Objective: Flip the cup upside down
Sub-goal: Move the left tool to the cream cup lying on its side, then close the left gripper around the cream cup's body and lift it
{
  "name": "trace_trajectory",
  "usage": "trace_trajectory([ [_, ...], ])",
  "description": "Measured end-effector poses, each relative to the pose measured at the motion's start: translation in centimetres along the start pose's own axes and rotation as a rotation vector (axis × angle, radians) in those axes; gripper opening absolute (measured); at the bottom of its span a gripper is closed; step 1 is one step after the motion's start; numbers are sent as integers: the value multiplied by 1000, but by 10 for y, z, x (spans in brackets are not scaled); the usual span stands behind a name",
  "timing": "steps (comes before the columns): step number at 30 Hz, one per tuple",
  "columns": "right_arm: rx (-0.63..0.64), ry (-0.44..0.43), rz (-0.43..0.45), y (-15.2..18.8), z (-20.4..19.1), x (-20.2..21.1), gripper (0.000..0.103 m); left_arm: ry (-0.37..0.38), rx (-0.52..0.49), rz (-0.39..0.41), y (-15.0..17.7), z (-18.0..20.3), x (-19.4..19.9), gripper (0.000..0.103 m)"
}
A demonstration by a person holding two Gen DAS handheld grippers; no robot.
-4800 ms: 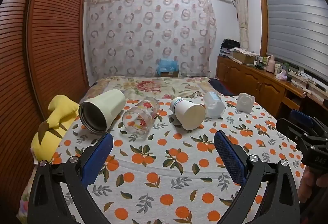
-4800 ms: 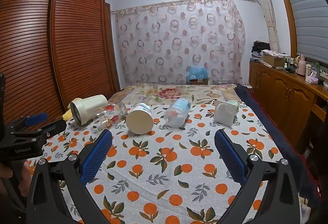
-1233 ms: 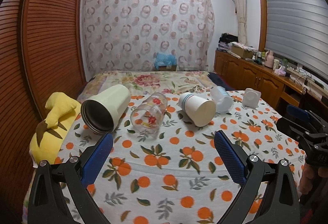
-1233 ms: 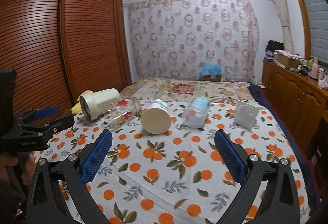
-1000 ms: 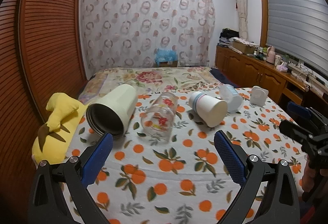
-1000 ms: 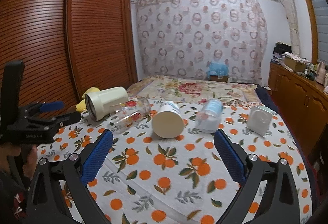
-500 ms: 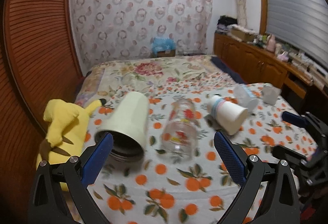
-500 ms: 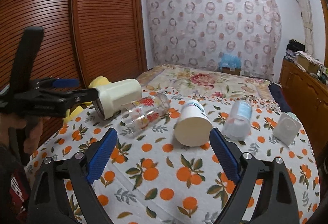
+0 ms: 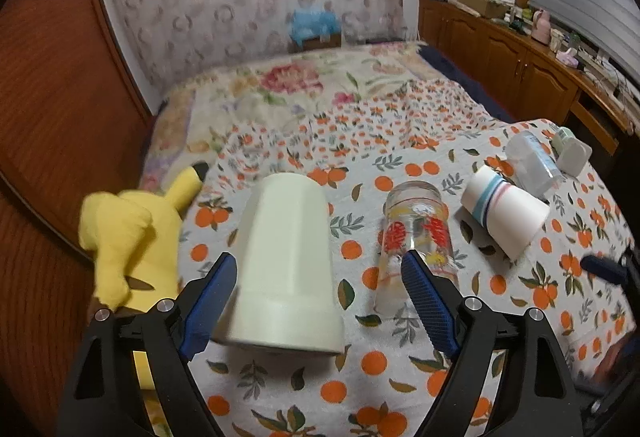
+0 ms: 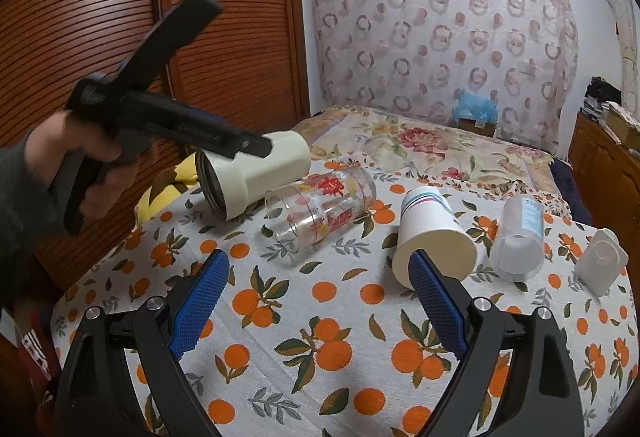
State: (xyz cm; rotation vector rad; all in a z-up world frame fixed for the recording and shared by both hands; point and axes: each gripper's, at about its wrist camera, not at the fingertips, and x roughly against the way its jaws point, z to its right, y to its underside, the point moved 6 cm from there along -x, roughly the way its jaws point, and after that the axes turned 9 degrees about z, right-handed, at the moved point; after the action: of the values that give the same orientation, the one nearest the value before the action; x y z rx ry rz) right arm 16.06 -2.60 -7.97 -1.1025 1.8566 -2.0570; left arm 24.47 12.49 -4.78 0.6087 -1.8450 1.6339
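A cream cup (image 9: 289, 257) lies on its side on the orange-print cloth (image 9: 360, 365), mouth toward me. My left gripper (image 9: 320, 297) is open and straddles the cup's mouth end, pads apart from its sides. The cup also shows in the right wrist view (image 10: 256, 173), with the left gripper (image 10: 256, 147) above it. My right gripper (image 10: 320, 301) is open and empty over the cloth, short of the cups.
Beside the cream cup lie a printed glass (image 10: 320, 209), a white paper cup (image 10: 432, 237), a clear plastic cup (image 10: 520, 237) and a small white container (image 10: 600, 261). A yellow plush toy (image 9: 128, 237) lies left. A wardrobe (image 10: 120, 17) stands left.
My left gripper has moved forward and down to the cream cup, which now sits between its open fingers. My right gripper has drifted left and closer to the cups.
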Motion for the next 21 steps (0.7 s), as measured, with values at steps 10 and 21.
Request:
trace_trajectory([
  [10, 8, -4, -18, 10, -1, -3, 93, -55, 48, -187, -5, -23, -48, 75],
  [21, -14, 3, -12, 14, 11, 4, 93, -123, -23, -335, 0, -20, -76, 74],
])
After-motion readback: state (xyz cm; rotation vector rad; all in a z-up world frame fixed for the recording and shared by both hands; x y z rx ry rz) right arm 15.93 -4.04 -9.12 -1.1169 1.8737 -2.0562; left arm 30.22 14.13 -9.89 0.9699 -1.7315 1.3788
